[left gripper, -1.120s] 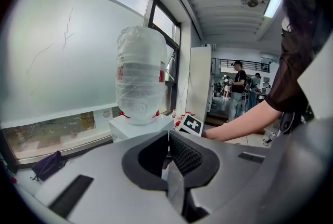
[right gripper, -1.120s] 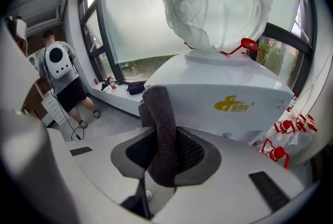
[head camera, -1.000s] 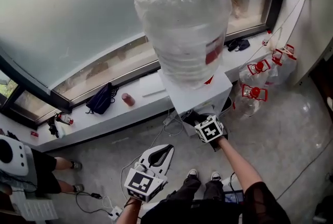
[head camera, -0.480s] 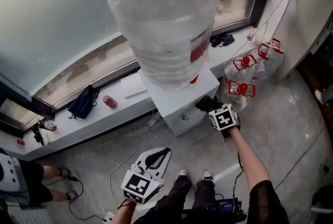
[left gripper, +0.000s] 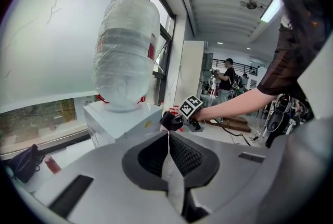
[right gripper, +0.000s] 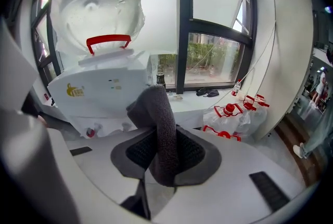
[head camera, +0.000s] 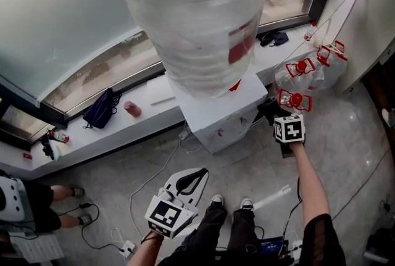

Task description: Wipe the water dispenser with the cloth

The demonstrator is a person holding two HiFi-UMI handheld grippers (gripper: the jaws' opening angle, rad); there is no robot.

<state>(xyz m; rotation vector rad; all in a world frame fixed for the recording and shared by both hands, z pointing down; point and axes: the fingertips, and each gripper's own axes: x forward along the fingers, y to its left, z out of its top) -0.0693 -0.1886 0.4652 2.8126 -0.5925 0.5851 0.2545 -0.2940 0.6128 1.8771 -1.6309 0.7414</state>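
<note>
The white water dispenser (head camera: 213, 115) stands against the window sill, carrying a big plastic-wrapped bottle (head camera: 191, 12). My right gripper (head camera: 275, 118) is by the dispenser's right side, shut on a dark grey cloth (head camera: 268, 110). In the right gripper view the cloth (right gripper: 158, 119) sticks up from the right gripper (right gripper: 165, 140) close to the dispenser's (right gripper: 99, 93) white side panel; whether they touch is unclear. My left gripper (head camera: 199, 174) hangs low over the floor in front of the dispenser. In the left gripper view the left gripper (left gripper: 169, 153) is shut and holds nothing.
Empty jugs with red handles (head camera: 299, 83) crowd the floor right of the dispenser. On the sill lie a dark bag (head camera: 100, 109) and a small red bottle (head camera: 132, 108). Cables and a power strip (head camera: 126, 249) run across the floor. A person (head camera: 24, 203) is at the left.
My right gripper has carried the cloth from the dispenser's front round to its right side. The left gripper has stayed low and shut.
</note>
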